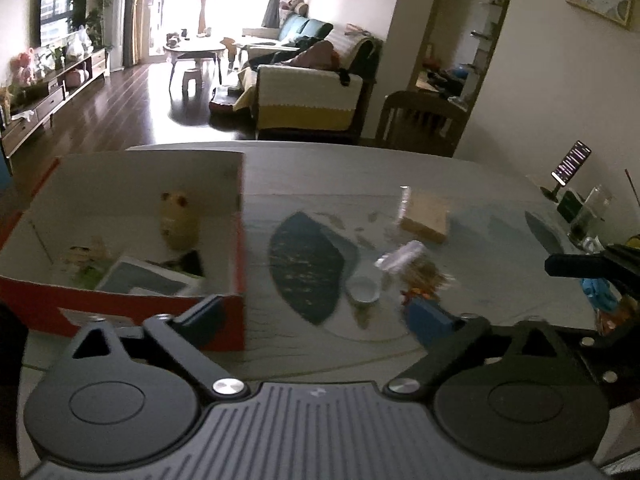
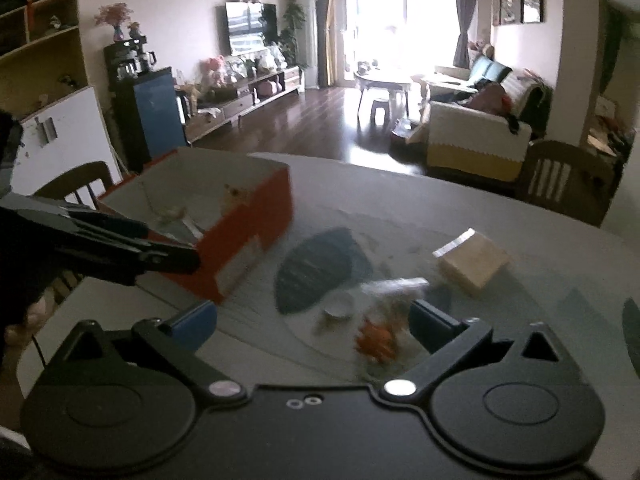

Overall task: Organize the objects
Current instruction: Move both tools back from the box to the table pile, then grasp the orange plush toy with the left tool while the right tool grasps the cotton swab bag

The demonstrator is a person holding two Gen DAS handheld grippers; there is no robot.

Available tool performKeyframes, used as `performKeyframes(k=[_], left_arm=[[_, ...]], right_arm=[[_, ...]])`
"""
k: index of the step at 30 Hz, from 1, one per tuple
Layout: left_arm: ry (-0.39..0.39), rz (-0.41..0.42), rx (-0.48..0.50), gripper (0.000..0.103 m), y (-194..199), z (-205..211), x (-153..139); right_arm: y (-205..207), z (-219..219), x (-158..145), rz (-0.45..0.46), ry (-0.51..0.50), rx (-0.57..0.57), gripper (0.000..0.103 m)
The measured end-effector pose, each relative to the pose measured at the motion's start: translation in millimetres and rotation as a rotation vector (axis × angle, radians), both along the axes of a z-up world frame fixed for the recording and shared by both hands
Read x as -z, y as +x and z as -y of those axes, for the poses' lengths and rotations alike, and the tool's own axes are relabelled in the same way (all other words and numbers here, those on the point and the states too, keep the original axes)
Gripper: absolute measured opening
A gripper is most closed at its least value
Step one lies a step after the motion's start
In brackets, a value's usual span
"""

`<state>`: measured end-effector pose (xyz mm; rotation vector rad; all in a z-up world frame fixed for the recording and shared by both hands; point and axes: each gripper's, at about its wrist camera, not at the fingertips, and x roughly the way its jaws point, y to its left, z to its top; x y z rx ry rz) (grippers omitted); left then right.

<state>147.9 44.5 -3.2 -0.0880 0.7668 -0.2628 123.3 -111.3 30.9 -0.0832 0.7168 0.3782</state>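
Between my spread fingers, both claws hang released over the grey desk [image 1: 480, 168]: my left claw [image 1: 316, 316] and my right claw [image 2: 314, 322], neither holding anything. Just ahead sit a small white cup [image 1: 363, 289] and a blurred clear snack bag [image 2: 386, 312]. Farther off, a tan box [image 2: 472, 260] rests on the right, and the red-sided box [image 1: 132, 216], holding a pale toy [image 1: 178, 220], stands left.
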Motion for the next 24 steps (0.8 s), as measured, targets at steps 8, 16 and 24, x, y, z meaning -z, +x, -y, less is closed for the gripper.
performKeyframes(k=[8, 16, 24], left_arm=[[0.010, -0.017, 0.000, 0.102, -3.0, 49.7, 24.2], [0.036, -0.041, 0.010, 0.103, 3.9, 91.7, 52.5], [0.086, -0.060, 0.020, 0.103, 25.8, 126.3, 81.3]], right_arm=[[8.0, 47.2, 13.5, -0.024, -0.009, 0.039, 0.102], [32.3, 84.3, 28.5, -0.051, -0.019, 0.077, 0.102], [68.9, 95.6, 43.6, -0.082, -0.022, 0.080, 0.102]])
